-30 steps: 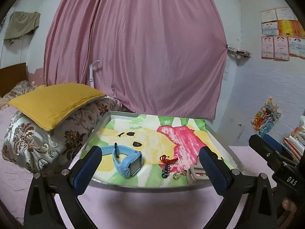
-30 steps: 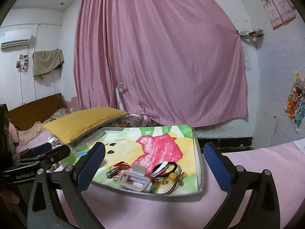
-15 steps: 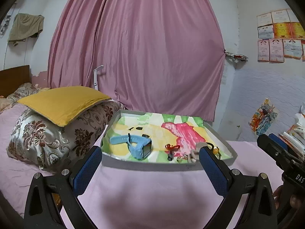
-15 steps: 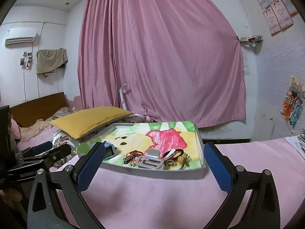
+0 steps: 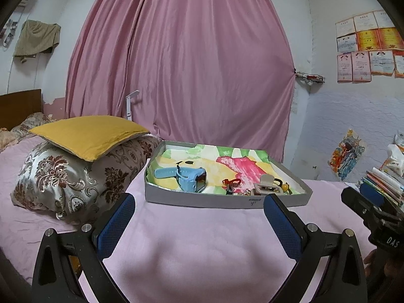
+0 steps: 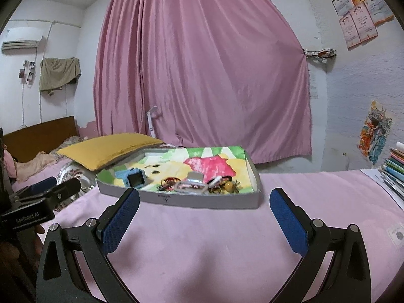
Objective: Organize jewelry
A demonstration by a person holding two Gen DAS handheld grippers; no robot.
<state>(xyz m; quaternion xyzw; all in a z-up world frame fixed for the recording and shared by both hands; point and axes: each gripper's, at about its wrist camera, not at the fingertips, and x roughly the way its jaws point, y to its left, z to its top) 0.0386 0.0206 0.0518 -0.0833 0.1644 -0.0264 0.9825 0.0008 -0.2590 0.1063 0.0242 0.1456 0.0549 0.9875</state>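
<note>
Your left claw [image 5: 199, 209] hangs spread wide over the pink bedspread [image 5: 202, 240], nothing between its blue pads [image 5: 116, 224]; your right claw [image 6: 204, 207] is spread and empty too, and both point at the tray [image 5: 227, 200] just ahead. In the left view the right tool at the edge reads "DAS"; in the right view the left tool reads "GenRobot.AI". Left to right inside the tray: a blue watch [image 5: 189, 178] lies with its strap running toward the tray's left end and its screen facing right; near it sits a red knotted charm [image 5: 231, 183]; then a beige hair clip [image 5: 266, 184], long axis across the tray; then a black hair tie with a yellow bead [image 5: 284, 185]. A small mark on the tray's front wall is unreadable.
</note>
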